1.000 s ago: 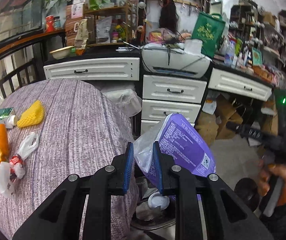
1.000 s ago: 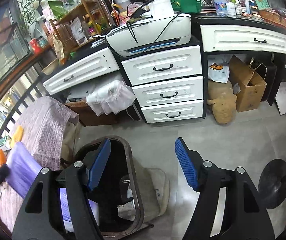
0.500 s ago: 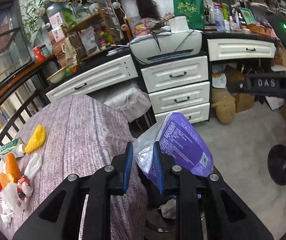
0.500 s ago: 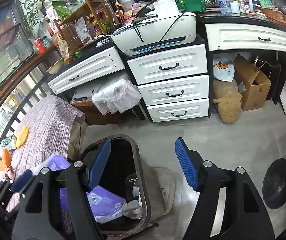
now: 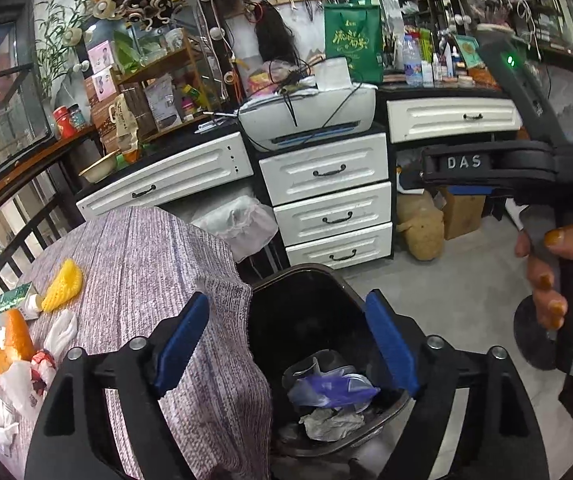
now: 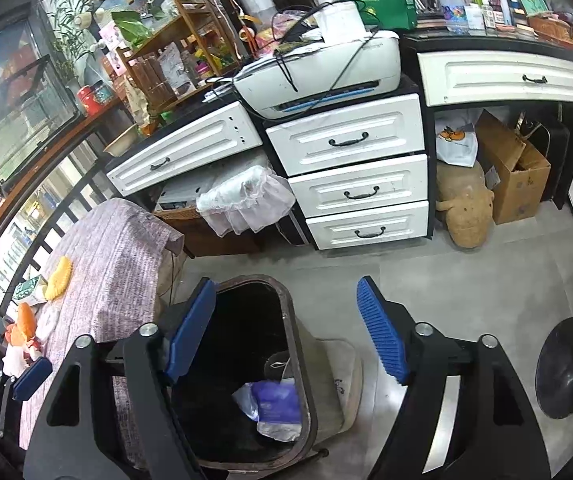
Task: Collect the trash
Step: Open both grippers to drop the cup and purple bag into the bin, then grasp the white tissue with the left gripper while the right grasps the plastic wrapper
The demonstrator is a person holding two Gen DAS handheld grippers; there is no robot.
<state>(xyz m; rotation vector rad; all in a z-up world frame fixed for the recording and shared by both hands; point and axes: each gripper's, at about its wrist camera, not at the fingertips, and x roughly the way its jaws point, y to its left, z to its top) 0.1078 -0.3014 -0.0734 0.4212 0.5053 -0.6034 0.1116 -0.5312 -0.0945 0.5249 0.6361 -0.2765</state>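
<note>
- Two views agreed. From the left wrist, the left gripper [image 5: 286, 336] had just sprung wide open and gripped nothing; the purple wrapper [image 5: 332, 390] lay inside the black bin [image 5: 350, 288] with crumpled paper [image 5: 332, 424]. Best to lift clear before returning for the scraps [image 5: 18, 356] on the table [image 5: 146, 264].
- From the right wrist, the right gripper [image 6: 286, 328] hung wide open and empty above the bin [image 6: 290, 320], with the wrapper [image 6: 276, 402] at its bottom.

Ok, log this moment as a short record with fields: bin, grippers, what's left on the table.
bin: black trash bin on the floor beside the table
in bin: purple bag on crumpled paper
left gripper: open, jaws have just been opening, nothing between them
right gripper: open, empty, over the bin
left on table: yellow foam net, orange peel, white wrappers
</note>
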